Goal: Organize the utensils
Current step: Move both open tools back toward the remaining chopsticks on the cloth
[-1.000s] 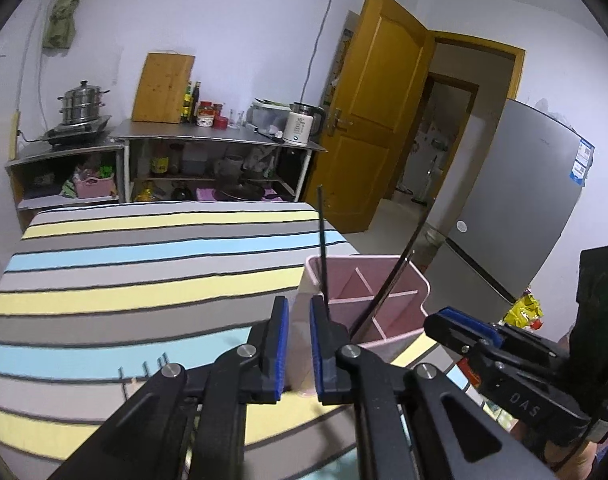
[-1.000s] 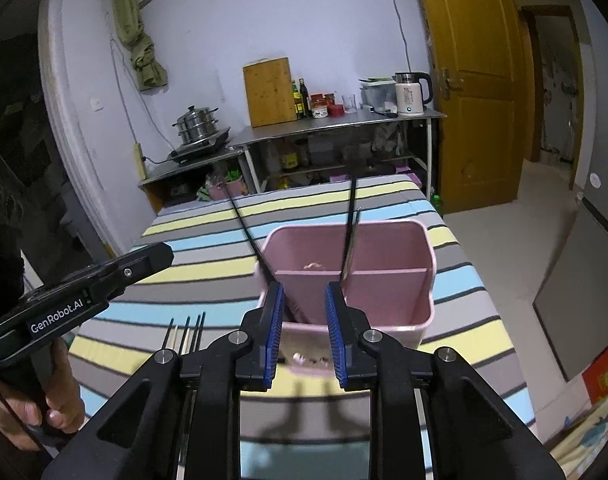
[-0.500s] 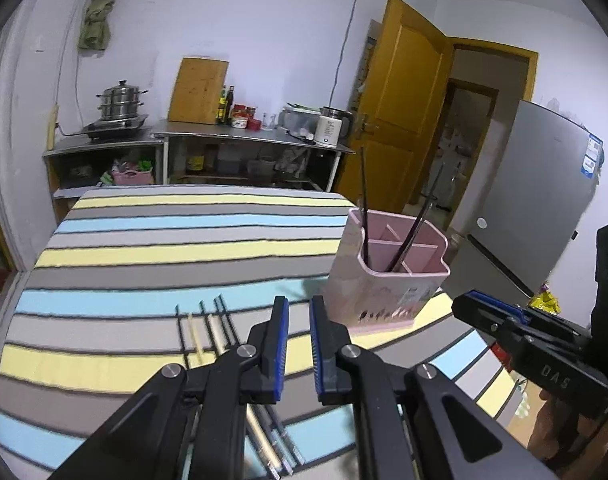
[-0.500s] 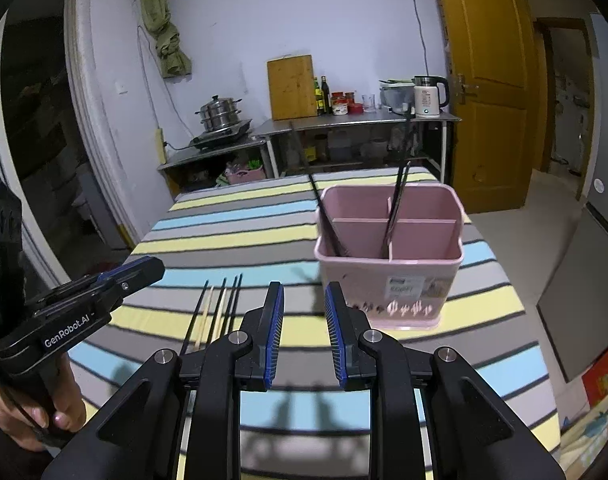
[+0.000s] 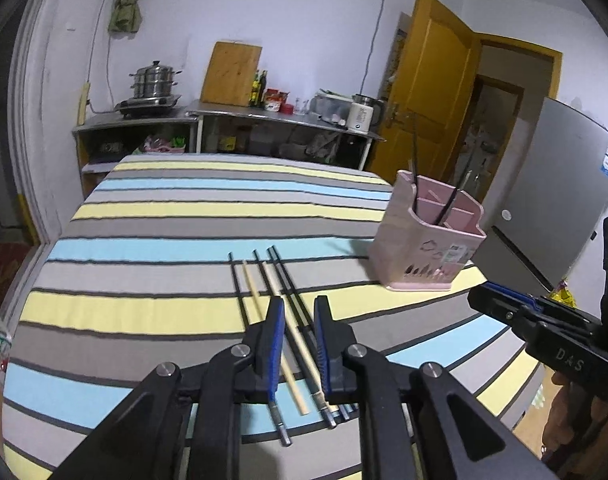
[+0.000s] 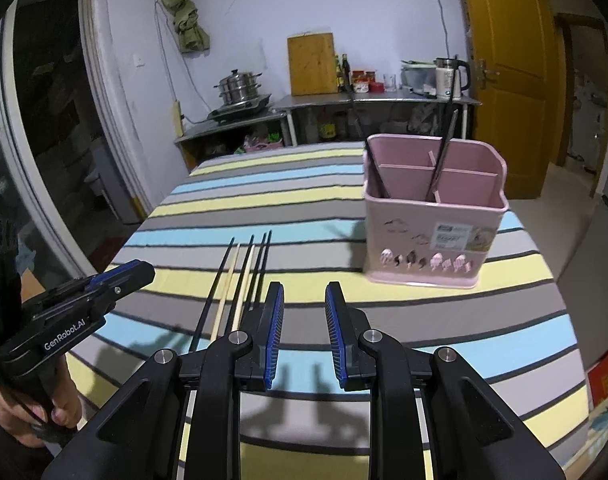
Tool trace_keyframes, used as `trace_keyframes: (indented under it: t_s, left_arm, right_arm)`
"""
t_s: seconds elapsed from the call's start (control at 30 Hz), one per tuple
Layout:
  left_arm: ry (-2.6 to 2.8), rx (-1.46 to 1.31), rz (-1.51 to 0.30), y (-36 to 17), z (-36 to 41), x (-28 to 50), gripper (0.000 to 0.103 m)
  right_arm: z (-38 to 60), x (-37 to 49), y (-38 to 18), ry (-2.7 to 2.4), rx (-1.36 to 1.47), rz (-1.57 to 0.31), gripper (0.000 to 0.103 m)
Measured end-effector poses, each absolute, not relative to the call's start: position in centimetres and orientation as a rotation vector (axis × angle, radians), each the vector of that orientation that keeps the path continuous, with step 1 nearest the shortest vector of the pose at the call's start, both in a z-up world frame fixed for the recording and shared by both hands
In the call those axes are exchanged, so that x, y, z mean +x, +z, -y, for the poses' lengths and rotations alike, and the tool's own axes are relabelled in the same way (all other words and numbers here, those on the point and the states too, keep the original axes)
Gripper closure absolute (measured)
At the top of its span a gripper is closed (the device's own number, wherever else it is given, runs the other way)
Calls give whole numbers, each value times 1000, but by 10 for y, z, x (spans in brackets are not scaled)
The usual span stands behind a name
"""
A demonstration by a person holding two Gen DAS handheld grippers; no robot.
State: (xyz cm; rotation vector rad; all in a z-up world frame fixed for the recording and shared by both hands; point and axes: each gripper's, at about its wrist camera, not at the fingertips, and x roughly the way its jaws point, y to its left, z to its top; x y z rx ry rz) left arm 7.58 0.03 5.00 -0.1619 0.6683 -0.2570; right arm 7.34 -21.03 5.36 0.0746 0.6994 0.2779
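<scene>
Already two black chopsticks (image 6: pixel 444 148) standing in pink caddy (image 6: pixel 432 240); five chopsticks (image 5: pixel 280 304) left near surface's front edge; left gripper (image 5: pixel 299 344) opening, empty; right gripper (image 6: pixel 304 336) slightly spread, empty.

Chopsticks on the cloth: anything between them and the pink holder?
Nothing visible. The loose chopsticks lie left of the pink holder, with only bare striped tablecloth between; the left gripper, jaws opening, hovers over them.

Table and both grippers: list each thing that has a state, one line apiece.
Pink holder: upright, dark chopsticks leaning in its compartments.
Loose chopsticks: lying flat side by side on the striped cloth.
Left gripper: jaws opening, above the loose chopsticks, gripping nothing.
Right gripper: jaws slightly apart, empty.
Yellow door: open.
</scene>
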Motion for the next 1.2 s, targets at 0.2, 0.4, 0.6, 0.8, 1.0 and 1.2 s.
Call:
trace_keyframes:
  t_s: [0.2,0.4,0.6,0.8,1.0,1.2]
  left_arm:
    - [-245,-183,-718,32,-7,90,85]
    - [-207,-212,-803,-1,-16,120,85]
    - [-182,-226,-850,-23,-17,149,85]
    - [-170,-227,-887,-37,-14,173,85]
    - [-164,-198,-898,-45,-10,185,85]
    - [-164,-181,-890,-47,-11,188,85]
  right_arm:
    - [195,83,41,308,57,-733,81]
    - [183,102,23,333,47,-781,81]
    - [167,124,3,365,42,-822,81]
    - [152,153,-17,391,45,-867,81]
    - [139,182,-38,410,53,-913,84]
    - [131,200,-52,413,46,-943,87]
